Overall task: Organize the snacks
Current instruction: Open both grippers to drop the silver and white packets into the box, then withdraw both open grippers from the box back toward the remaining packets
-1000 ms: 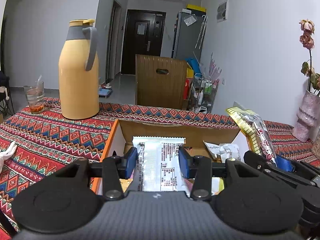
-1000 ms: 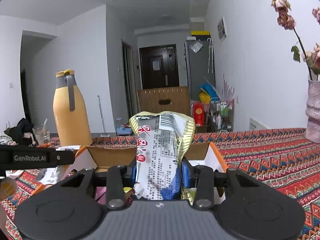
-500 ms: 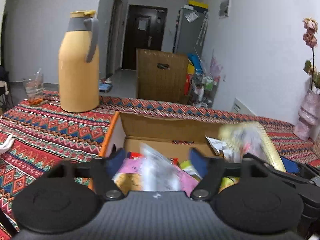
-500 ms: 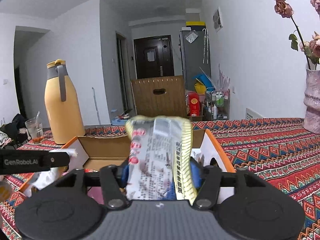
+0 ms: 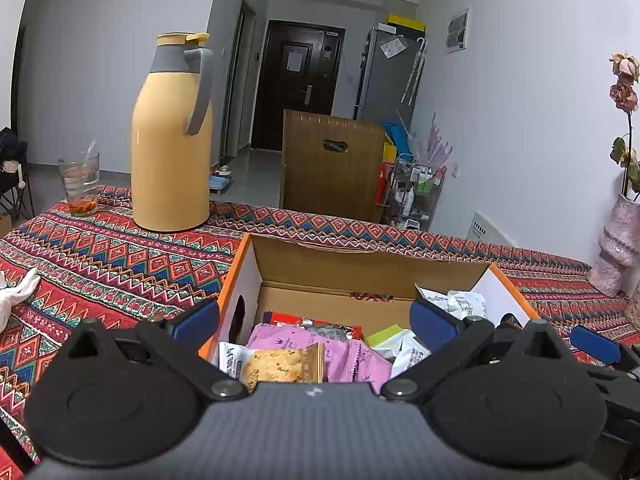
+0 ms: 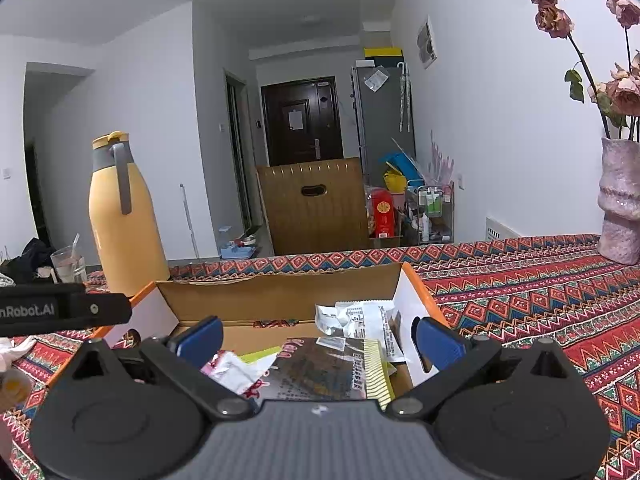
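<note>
both the left gripper and right gripper have just spread fully and hold nothing, their packets dropped into the cardboard box at twelve o'clock, so new snacks come next.

Below the fingers, the gripper's black body hides the near end of the open cardboard box and half its wrappers. Print on the crumpled white packet is too small to read. Left of the fingers, a white object is cut by the edge.
</note>
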`<action>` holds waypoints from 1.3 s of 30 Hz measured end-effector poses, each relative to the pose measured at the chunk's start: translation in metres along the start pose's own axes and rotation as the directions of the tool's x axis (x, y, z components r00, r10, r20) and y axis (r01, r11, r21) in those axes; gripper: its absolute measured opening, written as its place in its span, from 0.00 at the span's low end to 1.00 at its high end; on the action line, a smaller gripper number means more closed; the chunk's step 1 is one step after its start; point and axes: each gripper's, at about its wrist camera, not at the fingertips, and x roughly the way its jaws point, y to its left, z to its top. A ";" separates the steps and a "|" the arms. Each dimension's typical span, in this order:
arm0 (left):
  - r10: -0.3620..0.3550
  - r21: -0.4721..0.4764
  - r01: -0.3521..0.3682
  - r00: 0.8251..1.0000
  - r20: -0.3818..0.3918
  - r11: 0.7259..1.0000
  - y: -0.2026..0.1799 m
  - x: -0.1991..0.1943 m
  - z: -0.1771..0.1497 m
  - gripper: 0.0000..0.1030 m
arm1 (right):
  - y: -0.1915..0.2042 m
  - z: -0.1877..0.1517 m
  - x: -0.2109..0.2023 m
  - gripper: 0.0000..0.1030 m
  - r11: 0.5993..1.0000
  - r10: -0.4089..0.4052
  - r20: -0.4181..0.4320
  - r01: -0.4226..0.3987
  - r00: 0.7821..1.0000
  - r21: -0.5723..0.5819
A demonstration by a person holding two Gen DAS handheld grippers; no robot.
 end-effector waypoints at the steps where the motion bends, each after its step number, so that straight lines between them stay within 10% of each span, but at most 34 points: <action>1: 0.000 0.000 0.000 1.000 0.001 1.000 0.000 -0.001 0.000 1.00 | 0.000 0.000 -0.001 1.00 1.000 -0.001 0.002 0.001 1.000 0.001; 39: 0.010 0.044 -0.012 0.999 0.044 0.999 0.021 -0.102 -0.015 1.00 | 0.000 -0.003 -0.099 1.00 0.998 -0.014 0.029 0.015 0.999 -0.058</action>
